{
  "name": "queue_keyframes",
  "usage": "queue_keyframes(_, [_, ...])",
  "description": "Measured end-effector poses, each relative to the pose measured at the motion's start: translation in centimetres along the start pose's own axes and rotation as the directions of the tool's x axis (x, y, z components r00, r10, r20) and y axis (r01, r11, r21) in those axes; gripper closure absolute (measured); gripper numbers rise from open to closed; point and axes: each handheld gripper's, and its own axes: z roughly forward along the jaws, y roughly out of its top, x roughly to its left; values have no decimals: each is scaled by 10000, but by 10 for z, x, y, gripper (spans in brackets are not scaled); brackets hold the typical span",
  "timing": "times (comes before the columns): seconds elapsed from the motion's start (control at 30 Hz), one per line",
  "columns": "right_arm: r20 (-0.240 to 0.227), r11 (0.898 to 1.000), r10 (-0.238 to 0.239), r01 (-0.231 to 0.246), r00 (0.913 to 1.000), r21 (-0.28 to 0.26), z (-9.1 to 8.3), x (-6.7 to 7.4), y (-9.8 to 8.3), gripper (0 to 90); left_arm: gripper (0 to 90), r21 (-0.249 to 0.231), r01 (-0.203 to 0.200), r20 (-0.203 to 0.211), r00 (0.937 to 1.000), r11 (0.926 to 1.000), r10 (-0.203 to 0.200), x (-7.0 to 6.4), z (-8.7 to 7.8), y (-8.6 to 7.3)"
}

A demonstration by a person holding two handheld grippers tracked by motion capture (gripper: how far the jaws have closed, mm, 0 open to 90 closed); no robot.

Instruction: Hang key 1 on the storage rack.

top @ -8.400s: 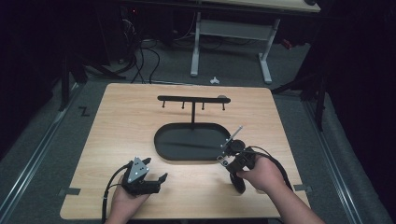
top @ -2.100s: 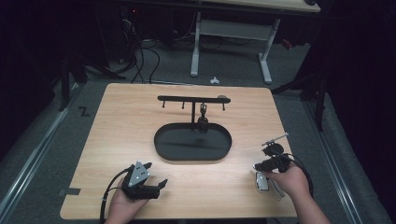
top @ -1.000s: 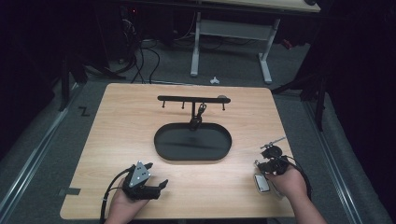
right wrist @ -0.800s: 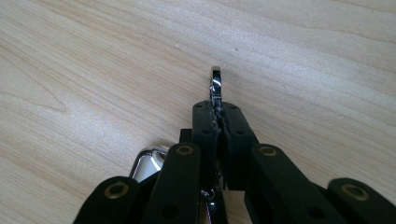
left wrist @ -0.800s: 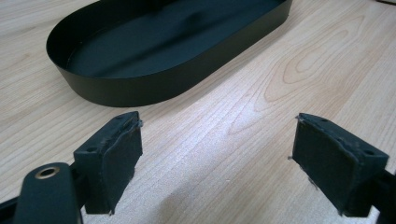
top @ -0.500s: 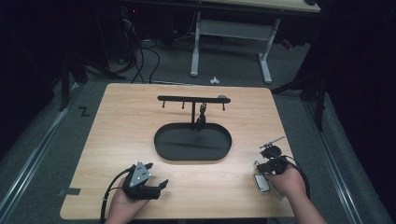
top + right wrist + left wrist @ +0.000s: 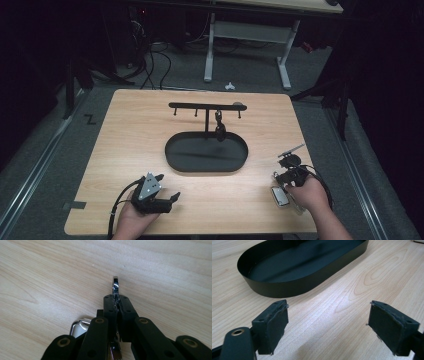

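A black oval tray [image 7: 176,164] lies mid-table, and its wall [image 7: 287,288] rises just beyond my left gripper. Behind it stands a black hook rack [image 7: 200,106] with a small dark item [image 7: 219,131] hanging from one hook. My left gripper [image 7: 167,186] [image 7: 328,325] rests at the front left, open, with bare wood between its pads. My right gripper [image 7: 289,162] [image 7: 117,300] sits at the front right, shut on a thin shiny metal piece [image 7: 115,285] that sticks out past the pads. A metal loop [image 7: 79,326] shows beside its jaws.
The wooden table's right edge [image 7: 306,150] runs close to my right hand. A thin grey rod [image 7: 291,149] pokes out above the right gripper. On the floor beyond the table stand a desk frame [image 7: 245,50] and cables [image 7: 150,55].
Since the oldest frame my right hand has moved from the tray's right rim to the front right, and a dark item now hangs on the rack. Nothing moved in the last second.
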Motion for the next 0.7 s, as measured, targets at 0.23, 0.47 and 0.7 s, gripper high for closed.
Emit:
queue_keyframes(0.23, [-152, 9994, -224, 220, 9996, -260, -19, 3, 2, 865, 169, -21, -22, 13, 10000, 10000, 22, 0, -1, 0])
queue_keyframes(0.47, [-180, 9978, -491, 482, 9986, -462, -38, 9, 5, 865, 168, -58, -50, 21, 10000, 10000, 50, -1, 0, 1])
queue_keyframes(0.7, [-175, 9954, -630, 616, 9979, -735, -56, 14, 10, 866, 168, -103, -36, 14, 10000, 9999, 36, -1, -1, 1])
